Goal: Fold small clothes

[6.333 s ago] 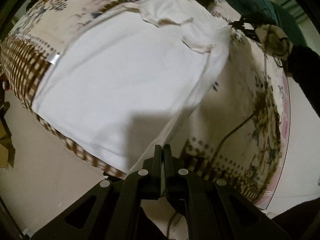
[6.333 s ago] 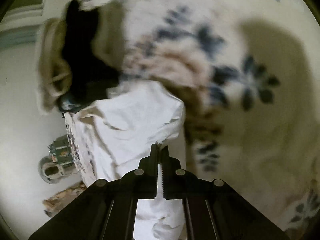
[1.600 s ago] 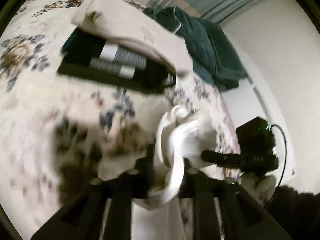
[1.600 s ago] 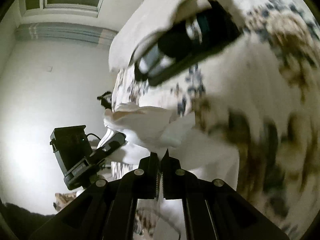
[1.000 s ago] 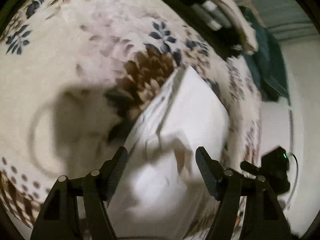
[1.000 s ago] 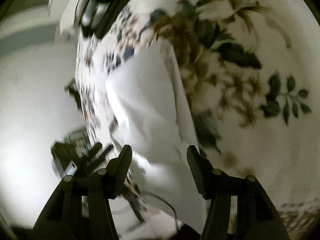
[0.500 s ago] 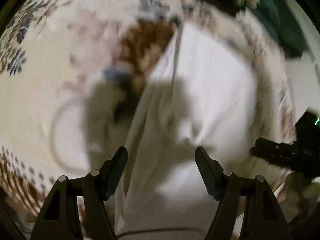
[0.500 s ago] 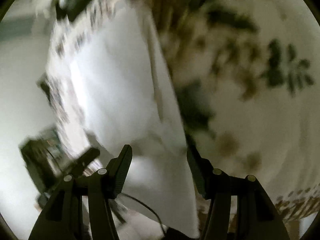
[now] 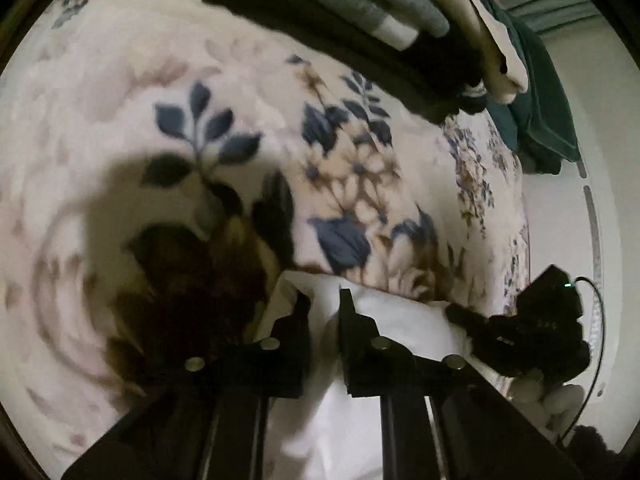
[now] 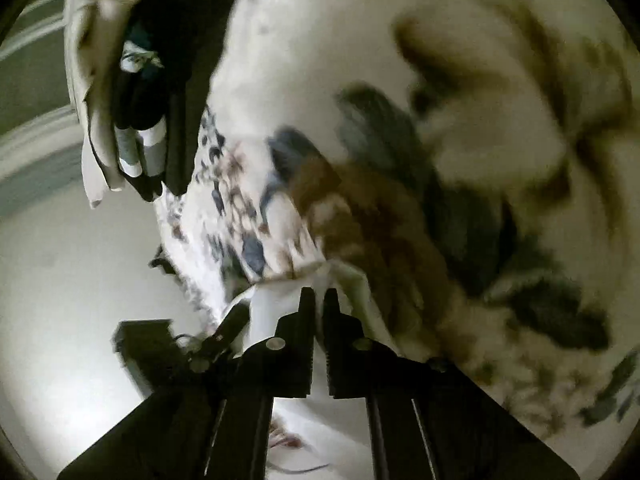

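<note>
Left tool (image 9: 324,300): fingers narrowly parted, the folded edge of the white garment (image 9: 384,320) lying between them; whether they pinch the cloth cannot be told.
Right tool (image 10: 319,298): fingers drawn almost together on a fold of the white garment (image 10: 268,304), which runs down between them.
Garment position: on the bed, its far edge just at both tools' fingertips, the rest passing back under the tools.
Other tool in each view: the right tool (image 9: 532,328) shows at the lower right of the left wrist view, touching the cloth's right edge; the left tool (image 10: 176,348) shows at the lower left of the right wrist view.
Hard to make out: both views are blurred, and the garment's near part is cut off by the tool bodies.
Bed: a floral blanket (image 9: 360,168) with blue and brown flowers carries the cloth.
Farther: a stack of folded clothes (image 9: 360,12), dark with grey and white stripes and cream on top; beyond it a dark green garment (image 9: 536,112).
Room: pale wall (image 10: 60,264).
</note>
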`<state>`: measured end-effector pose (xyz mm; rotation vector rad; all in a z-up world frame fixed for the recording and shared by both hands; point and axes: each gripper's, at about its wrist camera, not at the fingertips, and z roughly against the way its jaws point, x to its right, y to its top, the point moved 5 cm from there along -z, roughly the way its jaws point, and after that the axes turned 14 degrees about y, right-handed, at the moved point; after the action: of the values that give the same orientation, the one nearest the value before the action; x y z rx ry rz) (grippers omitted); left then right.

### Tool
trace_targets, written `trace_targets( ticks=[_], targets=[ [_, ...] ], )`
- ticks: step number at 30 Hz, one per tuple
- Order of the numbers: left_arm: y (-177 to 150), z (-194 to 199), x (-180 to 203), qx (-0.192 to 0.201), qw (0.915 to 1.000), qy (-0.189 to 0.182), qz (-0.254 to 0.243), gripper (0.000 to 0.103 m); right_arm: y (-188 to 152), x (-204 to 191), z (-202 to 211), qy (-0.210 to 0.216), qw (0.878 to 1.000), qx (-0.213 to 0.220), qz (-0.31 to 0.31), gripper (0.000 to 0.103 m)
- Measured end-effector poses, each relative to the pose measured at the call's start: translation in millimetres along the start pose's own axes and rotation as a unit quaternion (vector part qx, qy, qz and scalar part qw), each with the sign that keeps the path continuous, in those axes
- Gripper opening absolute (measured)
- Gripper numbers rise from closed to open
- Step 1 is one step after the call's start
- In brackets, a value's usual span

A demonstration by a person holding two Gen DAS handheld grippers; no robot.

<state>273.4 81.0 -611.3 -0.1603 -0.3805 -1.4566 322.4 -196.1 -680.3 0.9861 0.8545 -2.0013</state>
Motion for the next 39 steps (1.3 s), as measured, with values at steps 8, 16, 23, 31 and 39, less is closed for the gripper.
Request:
trace_targets(
  ticks=[8, 16, 23, 31, 39],
  targets=[
    [-3.1, 30.8, -12.5, 0.011, 0.9998, -0.004, 0.014, 0.024, 17.7, -29.8, 35.1, -0.085, 0.995, -0.003, 0.059, 0.001],
    [-37.1, 30.2, 22.9, 0.021, 0.999, -0.039, -0.005, 0.069, -41.7, -56.7, -8.1, 0.127, 0.983, -0.129, 0.006, 0.054],
    [-52.2, 16.2, 0.3, -0.008, 0.9993, -0.018, -0.031, 0.052, -25.2, -24.5, 5.0, 0.0, 0.995, -0.094, 0.018, 0.019],
    [-110.9, 32.3, -34.4, -0.055, 0.9971, 0.028, 0.044, 0.06, -81.2, -20.3, 14.5, -0.123, 0.987, -0.083, 0.058, 0.054],
    [-133.0, 37.0, -36.6, -0.017, 0.9939, -0.006, 0.109, 0.01, -106.9, 2.3, 30.1, -0.048, 0.998, -0.035, 0.002, 0.014]
  ],
)
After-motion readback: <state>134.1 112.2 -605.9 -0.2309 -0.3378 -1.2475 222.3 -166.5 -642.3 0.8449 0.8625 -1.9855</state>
